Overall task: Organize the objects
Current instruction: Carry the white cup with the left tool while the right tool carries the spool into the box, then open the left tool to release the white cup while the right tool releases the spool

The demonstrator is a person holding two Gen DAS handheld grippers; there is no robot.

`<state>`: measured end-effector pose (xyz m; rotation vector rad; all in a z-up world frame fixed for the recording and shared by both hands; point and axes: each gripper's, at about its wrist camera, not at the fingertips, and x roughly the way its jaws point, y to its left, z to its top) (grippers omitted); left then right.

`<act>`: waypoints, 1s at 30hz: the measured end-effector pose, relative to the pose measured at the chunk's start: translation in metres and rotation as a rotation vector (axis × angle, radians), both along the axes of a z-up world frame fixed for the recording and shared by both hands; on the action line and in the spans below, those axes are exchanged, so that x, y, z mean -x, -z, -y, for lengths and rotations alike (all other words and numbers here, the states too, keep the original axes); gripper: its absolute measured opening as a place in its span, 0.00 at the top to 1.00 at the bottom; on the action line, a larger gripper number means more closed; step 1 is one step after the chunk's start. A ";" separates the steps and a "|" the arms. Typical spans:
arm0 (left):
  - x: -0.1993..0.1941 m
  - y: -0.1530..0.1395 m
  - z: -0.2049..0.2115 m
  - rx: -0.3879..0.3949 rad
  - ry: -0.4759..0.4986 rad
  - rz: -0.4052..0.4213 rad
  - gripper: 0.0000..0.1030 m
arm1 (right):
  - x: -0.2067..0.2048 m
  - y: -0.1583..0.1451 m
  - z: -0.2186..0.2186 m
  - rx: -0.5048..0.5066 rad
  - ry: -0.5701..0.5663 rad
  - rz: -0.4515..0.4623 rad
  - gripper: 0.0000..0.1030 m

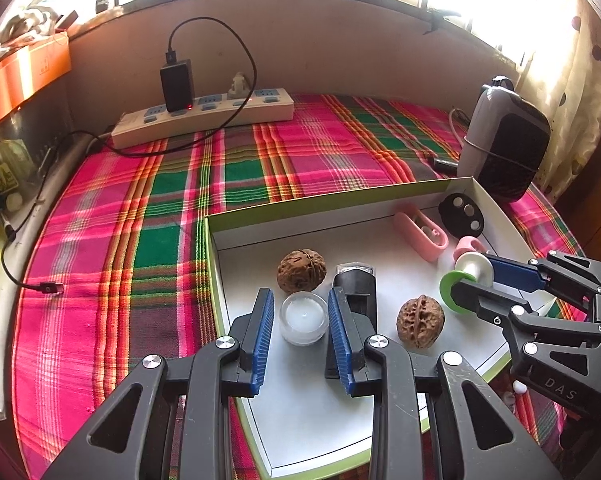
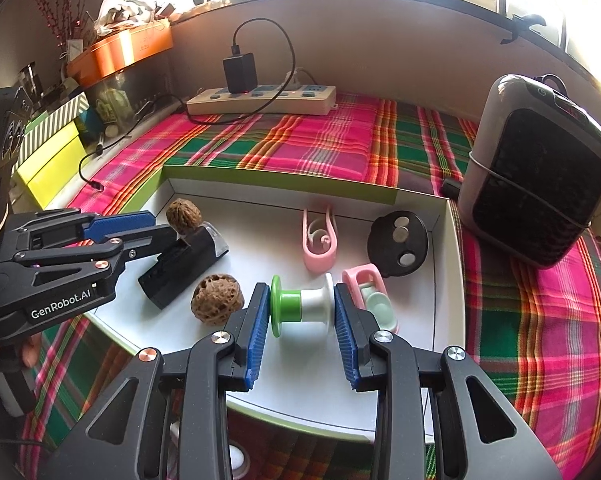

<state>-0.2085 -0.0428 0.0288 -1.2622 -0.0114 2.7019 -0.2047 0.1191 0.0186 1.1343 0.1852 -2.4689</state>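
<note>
At the bottom centre of the left wrist view, the left gripper (image 1: 302, 312) has its blue ribbed pads closed against a small clear round jar with white contents (image 1: 303, 319). In the right wrist view's lower middle, the right gripper (image 2: 302, 306) clamps a green-and-white plastic spool (image 2: 302, 306) by its ends. Both sit in a shallow white tray with a green rim (image 2: 276, 178). Beyond lie two brown walnuts (image 1: 301, 271), a black rectangular block (image 2: 182, 268), a pink clip (image 2: 319, 242) and a black three-button disc (image 2: 397, 244). A white power strip (image 1: 204, 116) lies at the upper centre.
</note>
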 end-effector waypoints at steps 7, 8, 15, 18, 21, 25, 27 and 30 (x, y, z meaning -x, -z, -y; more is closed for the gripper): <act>0.000 0.000 0.001 -0.005 0.000 0.000 0.75 | 0.000 0.001 0.000 0.000 0.000 -0.002 0.68; 0.000 0.000 0.001 -0.005 0.000 0.000 0.75 | 0.000 0.001 0.000 0.000 0.000 -0.004 0.68; 0.000 0.000 0.001 -0.006 0.002 0.003 0.75 | 0.000 0.002 -0.001 0.004 -0.001 -0.007 0.68; 0.000 0.000 0.001 -0.009 0.001 0.004 0.75 | 0.000 0.002 -0.002 0.006 -0.001 -0.007 0.68; 0.000 0.000 0.001 -0.008 0.002 0.004 0.75 | 0.000 0.002 -0.002 0.006 0.000 -0.007 0.68; 0.000 0.000 0.001 -0.010 0.003 0.006 0.74 | 0.000 0.002 -0.002 0.004 -0.001 -0.007 0.68; 0.000 0.000 0.001 -0.010 0.003 0.005 0.74 | 0.000 0.002 -0.002 0.002 -0.002 -0.008 0.68; -0.001 0.000 0.000 -0.010 0.005 0.006 0.74 | -0.001 0.002 -0.002 0.001 0.000 -0.008 0.68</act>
